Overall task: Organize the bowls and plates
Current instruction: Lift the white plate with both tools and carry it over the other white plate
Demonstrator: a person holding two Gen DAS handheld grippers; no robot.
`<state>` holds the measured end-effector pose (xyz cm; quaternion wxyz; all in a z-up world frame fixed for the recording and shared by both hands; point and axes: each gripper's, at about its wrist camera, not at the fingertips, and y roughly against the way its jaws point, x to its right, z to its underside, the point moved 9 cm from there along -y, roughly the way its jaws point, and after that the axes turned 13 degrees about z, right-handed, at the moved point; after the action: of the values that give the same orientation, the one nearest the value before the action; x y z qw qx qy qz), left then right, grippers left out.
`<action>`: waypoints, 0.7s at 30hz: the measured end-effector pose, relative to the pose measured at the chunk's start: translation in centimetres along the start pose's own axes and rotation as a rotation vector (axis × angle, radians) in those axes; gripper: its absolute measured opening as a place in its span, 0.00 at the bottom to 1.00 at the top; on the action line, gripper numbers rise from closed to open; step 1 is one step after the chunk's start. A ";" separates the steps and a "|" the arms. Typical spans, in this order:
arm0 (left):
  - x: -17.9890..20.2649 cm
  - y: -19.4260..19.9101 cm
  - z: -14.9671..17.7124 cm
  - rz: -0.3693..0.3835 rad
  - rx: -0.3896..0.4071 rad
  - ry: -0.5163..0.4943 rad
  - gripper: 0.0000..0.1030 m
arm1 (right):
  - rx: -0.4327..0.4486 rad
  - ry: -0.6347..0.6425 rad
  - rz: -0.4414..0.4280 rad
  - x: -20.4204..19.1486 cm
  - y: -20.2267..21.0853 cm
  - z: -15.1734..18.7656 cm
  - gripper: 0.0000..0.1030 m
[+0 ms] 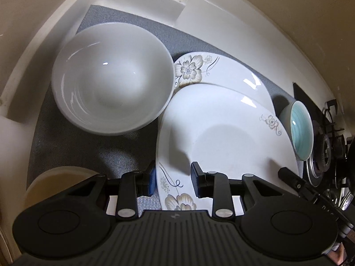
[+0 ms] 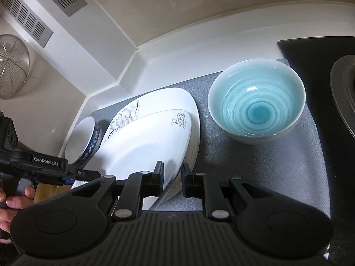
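1. Both grippers grip the upper flowered plate (image 1: pixel 221 137): left gripper (image 1: pixel 173 178) straddles its near-left rim, jaws partly apart; right gripper (image 2: pixel 173 177) pinches its near-right edge, jaws narrow.
2. That plate rests on a second flowered plate (image 1: pixel 233 75), at frame centre.
3. White bowl (image 1: pixel 111 77), empty, upper left.
4. Blue bowl (image 2: pixel 257 102), empty, upper right of the right gripper.

A white counter (image 2: pixel 177 51) carries a grey mat (image 2: pixel 255 155); on the mat sit a white bowl (image 1: pixel 111 77), two stacked floral plates (image 1: pixel 221 133) (upper one smaller) and a turquoise bowl (image 2: pixel 257 102).
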<state>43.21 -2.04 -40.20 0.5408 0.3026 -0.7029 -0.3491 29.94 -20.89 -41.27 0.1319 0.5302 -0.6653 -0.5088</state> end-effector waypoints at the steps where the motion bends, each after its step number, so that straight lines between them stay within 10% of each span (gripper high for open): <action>1: 0.0 -0.1 0.0 0.002 -0.001 -0.002 0.31 | 0.008 -0.008 0.002 0.1 -0.1 -0.1 0.17; 21: 0.0 0.1 0.1 0.063 -0.064 -0.005 0.31 | 0.082 -0.095 0.113 0.5 -1.8 -1.0 0.12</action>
<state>43.07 -1.93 -40.12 0.5593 0.2620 -0.7018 -0.3551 31.49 -21.71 -42.50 0.1070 0.4720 -0.7199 -0.4974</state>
